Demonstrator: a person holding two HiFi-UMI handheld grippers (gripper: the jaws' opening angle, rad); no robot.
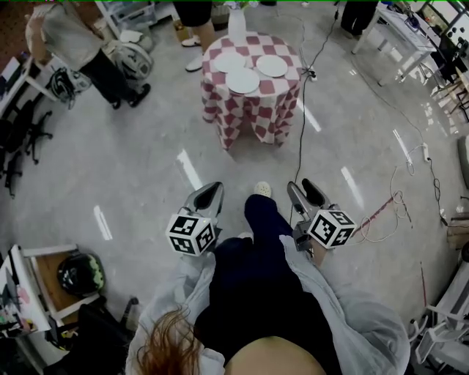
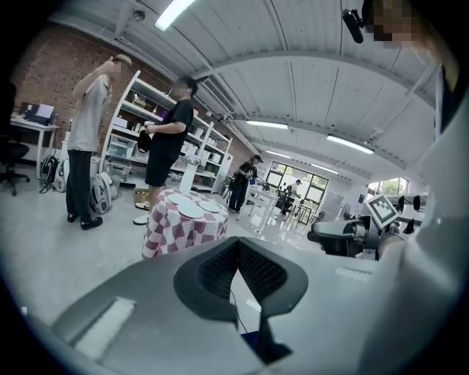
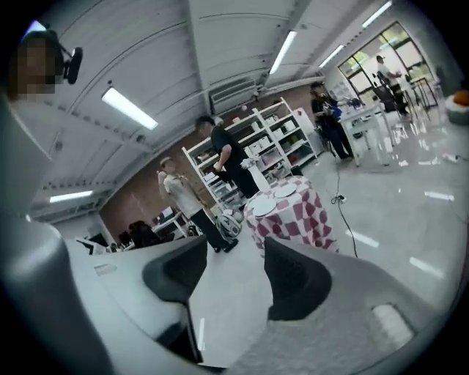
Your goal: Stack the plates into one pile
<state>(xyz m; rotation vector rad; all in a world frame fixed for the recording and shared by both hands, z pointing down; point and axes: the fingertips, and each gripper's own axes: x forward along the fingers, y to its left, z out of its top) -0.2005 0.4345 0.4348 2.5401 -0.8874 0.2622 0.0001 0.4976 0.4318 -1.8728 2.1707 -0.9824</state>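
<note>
Three white plates lie side by side on a small round table (image 1: 249,110) with a red-and-white checked cloth, well ahead of me: one at the back left (image 1: 229,62), one at the back right (image 1: 272,66), one in front (image 1: 242,80). Both grippers hang near my knees, pointing toward the table and far from it. My left gripper (image 1: 212,189) (image 2: 236,243) has its jaws together at the tips, with nothing in them. My right gripper (image 1: 304,187) (image 3: 236,243) stands open and empty. The table (image 2: 183,228) (image 3: 293,216) shows small in both gripper views.
A white vase (image 1: 237,26) stands at the table's far edge. One person (image 1: 194,18) stands behind the table, another (image 1: 80,44) at the far left by backpacks. A black cable (image 1: 302,124) runs along the floor right of the table. A shelf with a helmet (image 1: 79,272) sits at my lower left.
</note>
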